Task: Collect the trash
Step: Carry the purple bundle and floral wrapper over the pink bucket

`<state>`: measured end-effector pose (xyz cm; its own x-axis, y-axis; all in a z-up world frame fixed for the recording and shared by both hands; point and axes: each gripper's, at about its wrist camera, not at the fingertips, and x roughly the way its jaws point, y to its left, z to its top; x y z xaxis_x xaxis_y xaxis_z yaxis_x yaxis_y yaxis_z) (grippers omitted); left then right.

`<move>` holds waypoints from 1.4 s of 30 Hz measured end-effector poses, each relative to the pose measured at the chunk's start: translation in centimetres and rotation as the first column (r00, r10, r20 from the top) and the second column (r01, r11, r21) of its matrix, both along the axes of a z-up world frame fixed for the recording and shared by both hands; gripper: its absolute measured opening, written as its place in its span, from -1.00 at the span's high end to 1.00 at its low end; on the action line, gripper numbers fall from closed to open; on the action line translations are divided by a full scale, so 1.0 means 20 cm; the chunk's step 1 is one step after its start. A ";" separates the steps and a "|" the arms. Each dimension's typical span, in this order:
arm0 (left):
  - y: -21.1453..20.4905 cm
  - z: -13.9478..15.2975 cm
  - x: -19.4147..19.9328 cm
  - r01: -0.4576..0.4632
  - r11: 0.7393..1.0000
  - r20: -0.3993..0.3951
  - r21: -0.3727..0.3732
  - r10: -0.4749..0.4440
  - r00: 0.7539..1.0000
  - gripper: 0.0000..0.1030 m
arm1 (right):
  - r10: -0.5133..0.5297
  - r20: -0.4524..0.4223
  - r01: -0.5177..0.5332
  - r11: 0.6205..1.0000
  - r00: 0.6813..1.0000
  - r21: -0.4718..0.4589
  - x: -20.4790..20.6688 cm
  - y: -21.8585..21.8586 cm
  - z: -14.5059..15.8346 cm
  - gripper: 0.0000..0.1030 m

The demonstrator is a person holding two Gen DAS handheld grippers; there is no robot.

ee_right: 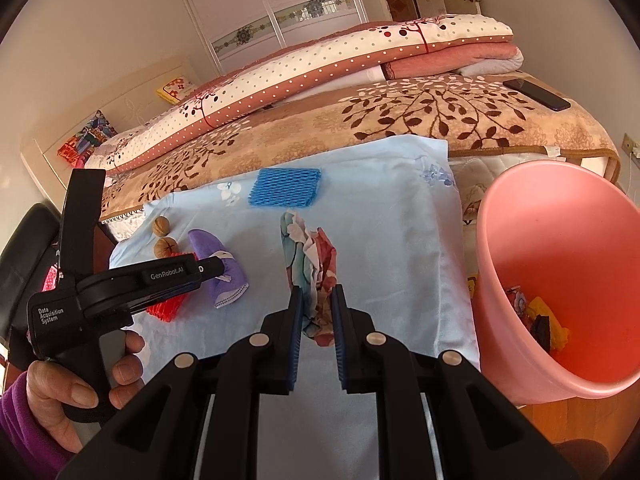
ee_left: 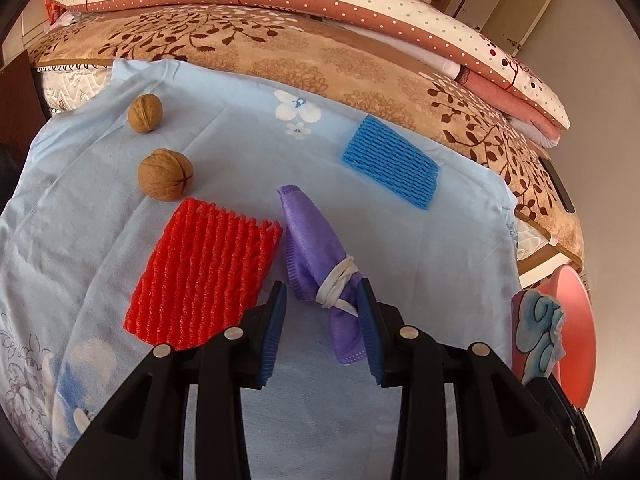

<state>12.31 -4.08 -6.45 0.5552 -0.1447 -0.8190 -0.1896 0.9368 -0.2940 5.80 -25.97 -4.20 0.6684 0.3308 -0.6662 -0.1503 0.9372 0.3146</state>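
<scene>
While the left gripper is spread around the purple mask, crumpled paper is clamped by the right gripper; bin contents are partly hidden.

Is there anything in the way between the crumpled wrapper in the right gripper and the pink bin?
Nothing visible. The right gripper holds the crumpled wrapper above the blue cloth, and the pink bin stands open to its right with only bare cloth between.
</scene>
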 end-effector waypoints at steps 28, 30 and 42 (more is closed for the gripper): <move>-0.29 0.21 -0.13 0.262 0.957 0.236 0.123 -0.285 0.929 0.76 | -0.086 0.030 0.086 0.996 0.996 0.012 -0.04 -0.12 0.04 0.73; -0.33 0.25 -0.14 0.289 0.950 0.258 0.119 -0.310 0.915 0.76 | -0.115 0.038 0.115 0.993 0.993 0.015 -0.04 -0.16 0.06 0.73; -0.74 0.39 -0.21 0.460 0.877 0.344 0.137 -0.478 0.808 0.76 | -0.323 0.047 0.322 0.946 0.945 0.031 -0.11 -0.51 0.09 0.73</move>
